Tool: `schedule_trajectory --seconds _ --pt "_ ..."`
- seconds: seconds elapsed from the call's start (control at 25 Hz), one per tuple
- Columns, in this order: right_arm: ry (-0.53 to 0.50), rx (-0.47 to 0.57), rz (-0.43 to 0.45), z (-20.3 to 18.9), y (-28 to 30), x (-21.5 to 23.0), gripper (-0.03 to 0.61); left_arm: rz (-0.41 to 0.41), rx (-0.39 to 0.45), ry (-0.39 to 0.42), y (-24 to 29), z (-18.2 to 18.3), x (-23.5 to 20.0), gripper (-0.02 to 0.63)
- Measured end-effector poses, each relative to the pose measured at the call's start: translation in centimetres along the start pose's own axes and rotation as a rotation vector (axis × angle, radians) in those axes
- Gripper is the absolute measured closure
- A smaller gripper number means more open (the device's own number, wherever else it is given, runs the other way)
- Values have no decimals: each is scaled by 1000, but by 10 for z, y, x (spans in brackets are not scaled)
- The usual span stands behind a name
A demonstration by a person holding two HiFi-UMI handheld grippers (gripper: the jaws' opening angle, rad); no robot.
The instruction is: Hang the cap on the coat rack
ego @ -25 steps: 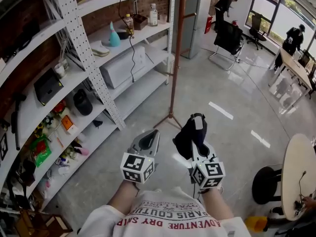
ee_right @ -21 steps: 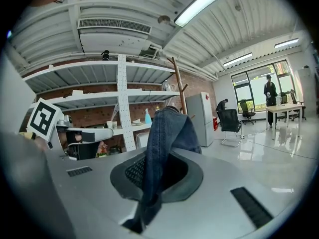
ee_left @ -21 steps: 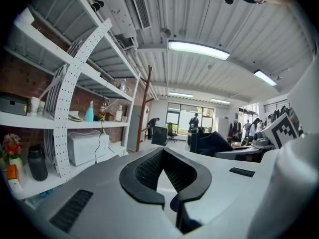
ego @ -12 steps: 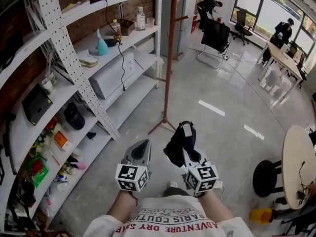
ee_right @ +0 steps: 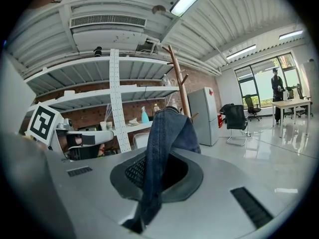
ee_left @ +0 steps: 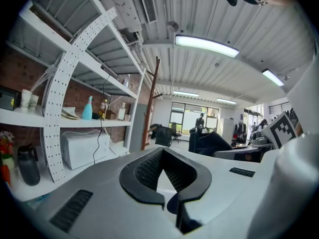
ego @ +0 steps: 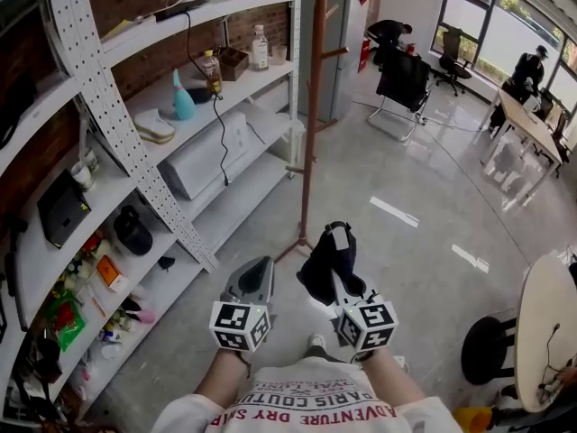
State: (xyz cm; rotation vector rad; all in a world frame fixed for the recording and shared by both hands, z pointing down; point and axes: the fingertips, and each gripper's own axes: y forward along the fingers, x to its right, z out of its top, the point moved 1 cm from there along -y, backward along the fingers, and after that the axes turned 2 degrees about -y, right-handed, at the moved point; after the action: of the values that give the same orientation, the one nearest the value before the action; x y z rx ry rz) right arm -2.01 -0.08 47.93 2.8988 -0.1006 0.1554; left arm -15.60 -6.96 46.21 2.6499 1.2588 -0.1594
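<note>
A dark denim cap (ego: 323, 267) hangs from my right gripper (ego: 339, 247), which is shut on its fabric. In the right gripper view the cap (ee_right: 167, 131) drapes up and over the closed jaws of the right gripper (ee_right: 152, 176). My left gripper (ego: 256, 280) is held beside it, shut, with nothing between its jaws. The left gripper (ee_left: 163, 154) shows the same in its own view. The coat rack (ego: 312, 106) is a tall brown pole with short pegs, standing on the floor ahead of both grippers. The coat rack (ee_right: 180, 91) stands a way beyond the cap.
White metal shelving (ego: 108, 106) runs along the left, holding a white appliance (ego: 212, 156), bottles and small items. Behind the rack stands a grey cabinet (ego: 347, 39), with a black office chair (ego: 403, 78) to its right. At the right are a round table (ego: 548, 318) and a dark stool (ego: 485, 350). People work at desks far back.
The view has advanced along the shelving toward the coat rack. Both grippers sit a little lower in the picture. The cap stays in the right gripper.
</note>
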Motion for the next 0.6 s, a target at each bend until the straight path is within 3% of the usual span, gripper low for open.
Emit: schedule_trajectory --seconds 0.4,0.6 --pt "-77 43 70 51 65 101 558 29 59 43 123 37 15 609" --pt "-84 57 83 67 93 135 558 20 60 108 166 47 21 609"
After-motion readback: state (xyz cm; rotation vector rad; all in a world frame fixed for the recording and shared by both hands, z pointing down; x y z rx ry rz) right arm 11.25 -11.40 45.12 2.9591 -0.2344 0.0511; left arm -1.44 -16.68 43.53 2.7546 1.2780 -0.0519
